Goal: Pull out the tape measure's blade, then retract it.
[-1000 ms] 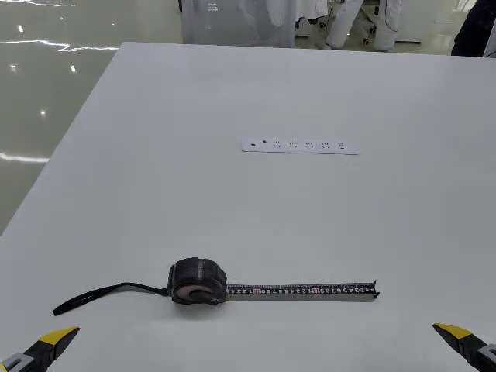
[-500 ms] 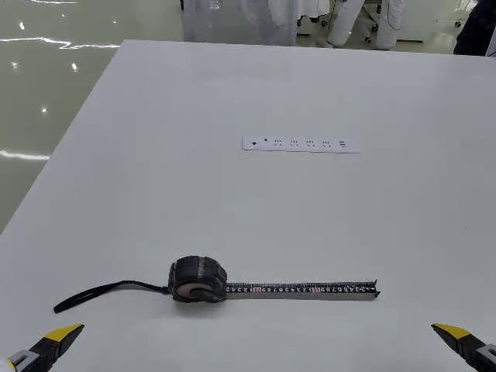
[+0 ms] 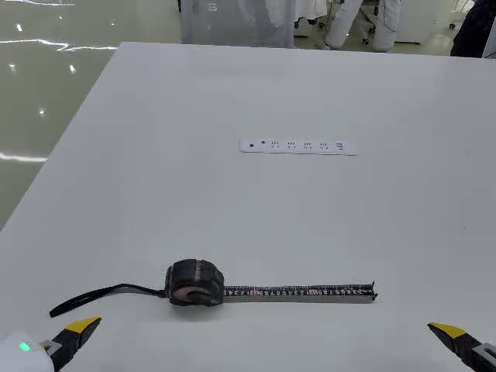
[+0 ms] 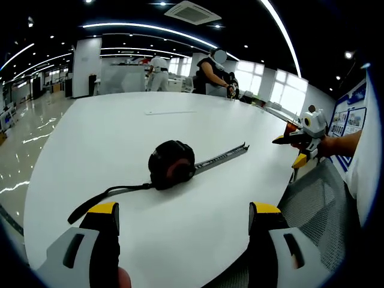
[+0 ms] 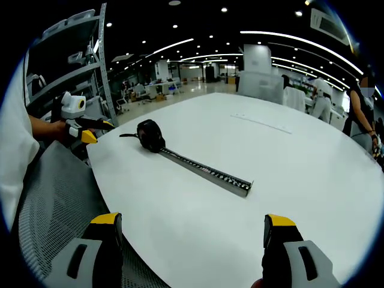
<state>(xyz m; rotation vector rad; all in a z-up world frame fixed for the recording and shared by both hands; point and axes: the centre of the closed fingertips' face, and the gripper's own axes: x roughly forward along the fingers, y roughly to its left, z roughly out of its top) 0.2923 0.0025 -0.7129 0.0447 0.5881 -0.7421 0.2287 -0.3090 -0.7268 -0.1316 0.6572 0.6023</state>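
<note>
A black tape measure [image 3: 195, 284] lies on the white table [image 3: 232, 209] near its front edge. Its blade [image 3: 298, 292] is out flat to the right, ending in the hook [image 3: 374, 291]. A black wrist strap [image 3: 93, 297] trails off to the left. My left gripper [image 3: 82, 326] hovers at the lower left, short of the strap, and its own view shows it open [image 4: 184, 211] facing the tape measure [image 4: 172, 164]. My right gripper [image 3: 447, 332] sits at the lower right, past the hook. It is open [image 5: 187, 221], with the blade [image 5: 207, 172] lying ahead of it.
A white power strip [image 3: 298, 146] lies flat mid-table, beyond the tape. The table's left edge [image 3: 58, 155] drops to a shiny floor. People stand past the far edge [image 3: 364, 23]. A mesh chair seat [image 5: 54, 198] sits below the near edge.
My left gripper has crept up and to the right, nearer the strap. The tape measure, its blade and my right gripper have stayed put.
</note>
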